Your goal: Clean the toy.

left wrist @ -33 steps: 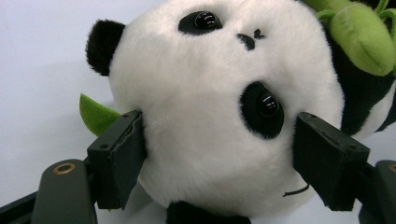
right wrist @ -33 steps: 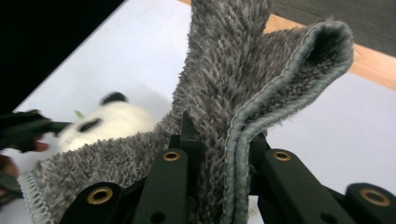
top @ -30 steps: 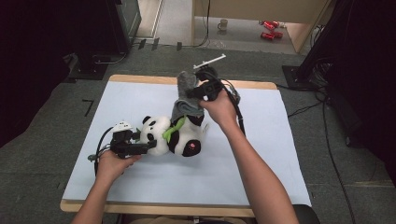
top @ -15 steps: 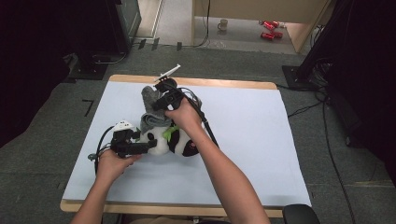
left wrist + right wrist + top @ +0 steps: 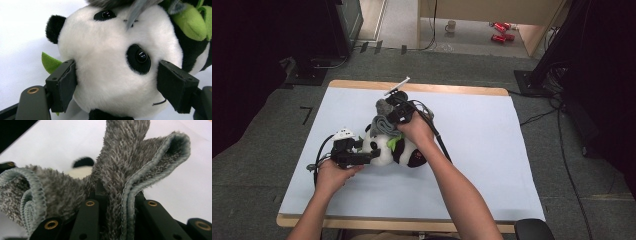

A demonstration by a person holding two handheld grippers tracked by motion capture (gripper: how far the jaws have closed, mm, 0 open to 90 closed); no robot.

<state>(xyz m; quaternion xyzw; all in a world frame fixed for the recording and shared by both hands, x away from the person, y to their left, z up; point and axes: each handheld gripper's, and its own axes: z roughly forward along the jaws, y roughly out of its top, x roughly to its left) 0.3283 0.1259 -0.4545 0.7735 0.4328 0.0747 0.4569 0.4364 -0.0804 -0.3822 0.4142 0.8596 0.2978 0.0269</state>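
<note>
- Plush black-and-white panda toy [image 5: 392, 147] lies on its side on the white-covered desk [image 5: 492, 165], left of centre.
- Left gripper [image 5: 117, 85]: fingers [image 5: 62, 85] spread wide and clamped on either side of the panda's head, pinning it down. Good anchor; best kept steady.
- Fluffy grey cloth with a pale stitched edge [image 5: 120, 177] sits bunched on top of the panda's head.
- Right gripper [image 5: 388, 107]: fingers clenched on the cloth's fold. My call: draw it evenly over the head with short, gentle strokes so the toy doesn't roll.
</note>
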